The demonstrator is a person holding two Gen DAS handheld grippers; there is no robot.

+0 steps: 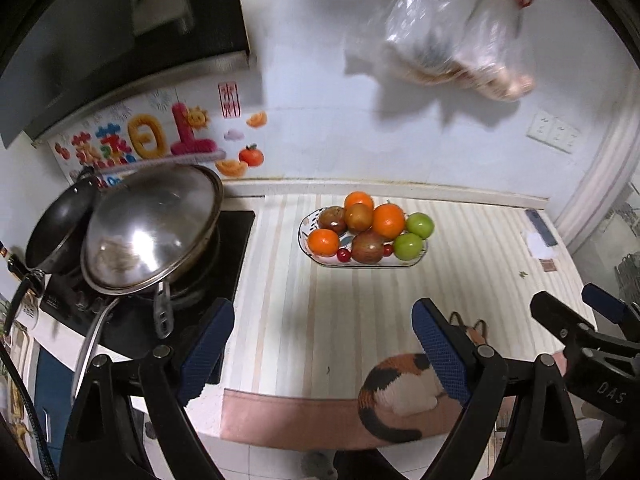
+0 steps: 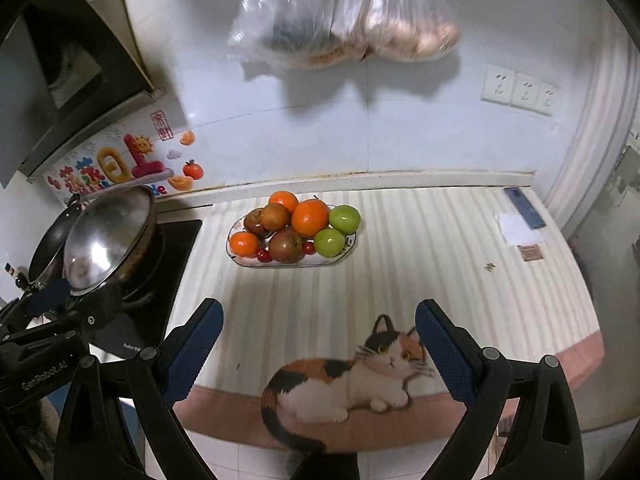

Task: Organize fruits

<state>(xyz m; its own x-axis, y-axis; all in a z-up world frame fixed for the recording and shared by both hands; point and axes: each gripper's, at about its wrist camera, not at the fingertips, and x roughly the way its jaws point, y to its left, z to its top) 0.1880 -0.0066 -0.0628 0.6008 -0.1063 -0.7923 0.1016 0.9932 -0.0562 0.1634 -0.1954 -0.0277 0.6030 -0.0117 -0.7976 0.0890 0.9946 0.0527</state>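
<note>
An oval plate (image 1: 416,261) (image 2: 240,260) stands on the striped counter mat near the back wall. It holds several fruits: oranges (image 1: 388,220) (image 2: 310,217), green apples (image 1: 420,225) (image 2: 344,219), brownish-red fruits (image 1: 367,246) (image 2: 285,245) and small red cherries (image 1: 343,255) (image 2: 263,255). My left gripper (image 1: 322,344) is open and empty, above the mat's front part, well short of the plate. My right gripper (image 2: 319,344) is open and empty, above the cat picture. The right gripper also shows at the right edge of the left wrist view (image 1: 576,312).
A stove with a lidded steel wok (image 1: 152,228) (image 2: 108,240) and a black pan (image 1: 60,232) is at the left. Plastic bags (image 1: 460,36) (image 2: 344,16) hang on the wall above. A phone (image 2: 524,208) and paper (image 2: 516,228) lie at the far right.
</note>
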